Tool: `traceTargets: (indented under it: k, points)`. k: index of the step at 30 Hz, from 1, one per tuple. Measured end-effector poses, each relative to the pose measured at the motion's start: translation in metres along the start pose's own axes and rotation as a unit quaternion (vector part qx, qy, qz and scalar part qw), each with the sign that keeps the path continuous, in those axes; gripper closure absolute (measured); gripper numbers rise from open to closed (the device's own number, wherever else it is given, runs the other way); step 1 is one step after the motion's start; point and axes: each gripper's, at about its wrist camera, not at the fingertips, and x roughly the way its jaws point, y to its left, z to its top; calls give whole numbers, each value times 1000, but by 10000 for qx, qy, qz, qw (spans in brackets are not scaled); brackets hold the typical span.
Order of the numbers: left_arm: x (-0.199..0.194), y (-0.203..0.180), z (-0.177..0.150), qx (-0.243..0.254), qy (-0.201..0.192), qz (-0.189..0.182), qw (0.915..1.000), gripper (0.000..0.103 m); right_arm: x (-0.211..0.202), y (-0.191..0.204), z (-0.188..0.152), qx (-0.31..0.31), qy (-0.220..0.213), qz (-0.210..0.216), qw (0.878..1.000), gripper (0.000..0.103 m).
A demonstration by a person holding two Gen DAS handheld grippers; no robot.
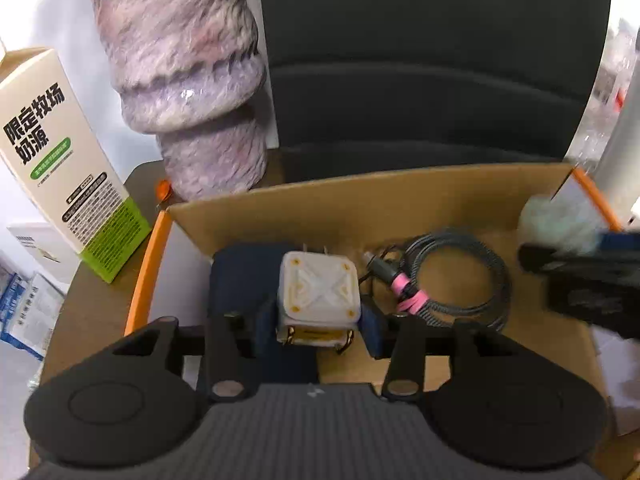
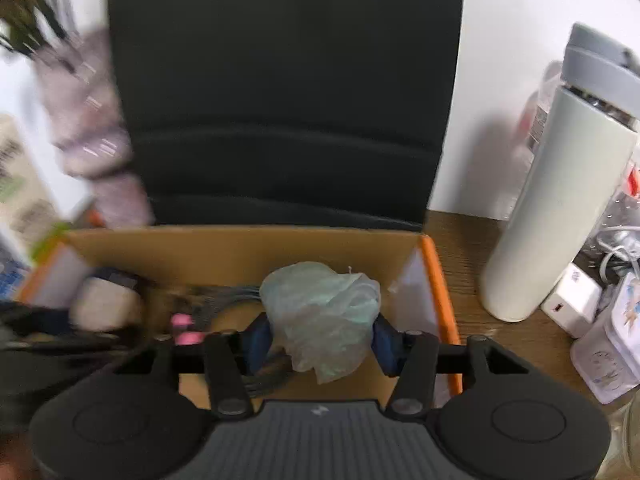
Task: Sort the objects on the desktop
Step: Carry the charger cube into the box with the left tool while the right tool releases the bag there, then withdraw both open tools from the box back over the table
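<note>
charger [image 1: 318, 294] white-yellow | cable [image 1: 456, 280] grey, pink ties | bag [image 2: 324, 316] pale green

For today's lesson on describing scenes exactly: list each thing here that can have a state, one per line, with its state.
Left gripper: jaws shut on the white charger.
White charger: held over the box, prongs pointing away.
Right gripper: jaws shut on the crumpled bag.
Crumpled bag: held over the box.
Cardboard box: open.
Cable: coiled, tied with pink straps, lying in the box.
Pale bottle: upright, lid on.
Milk carton: standing, tilted in view.

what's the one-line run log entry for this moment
left gripper: shut on charger | right gripper: shut on crumpled bag | both over cardboard box | cable inside
</note>
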Motion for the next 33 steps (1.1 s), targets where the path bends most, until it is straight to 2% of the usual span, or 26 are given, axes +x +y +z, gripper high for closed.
traceTargets:
  k: [1,2,3,4,5,9,12,17,21,24,28,33]
  points:
    - [-3,3,2,-80,37,-66,9999,38,6,0,-1,62,79,-109,9999,41]
    - [-5,5,4,-119,47,-104,9999,29,11,-2,-3,160,140,-149,9997,37]
    - [-11,7,3,-106,-3,-161,9998,29,9,-1,-7,94,-10,-159,9998,35]
    - [-16,8,1,-40,-63,-199,9998,28,7,2,-11,13,-89,-183,9998,26]
    - [-21,9,0,30,-106,-218,9997,27,5,3,-13,-23,-51,-184,9998,24]
    - [-40,19,-8,121,-216,-191,9995,24,-14,3,-17,53,-66,123,9999,24]
    - [-51,29,-15,157,-153,33,9998,23,-36,0,-14,176,-129,227,9995,24]
    - [-90,42,-50,130,-182,220,9995,22,-92,-10,-31,252,-365,481,9979,17]
    - [-137,55,-103,-97,-547,199,9983,14,-135,-17,-68,260,-692,635,9952,15]
    - [-176,65,-171,-206,-1017,-73,9946,3,-166,-23,-115,544,-851,871,9911,14]
    - [-214,64,-254,-159,-1541,-369,9872,1,-196,-20,-187,762,-889,1411,9830,13]
    - [-227,58,-315,-303,-1723,-492,9834,0,-224,0,-268,445,-1073,1124,9868,13]
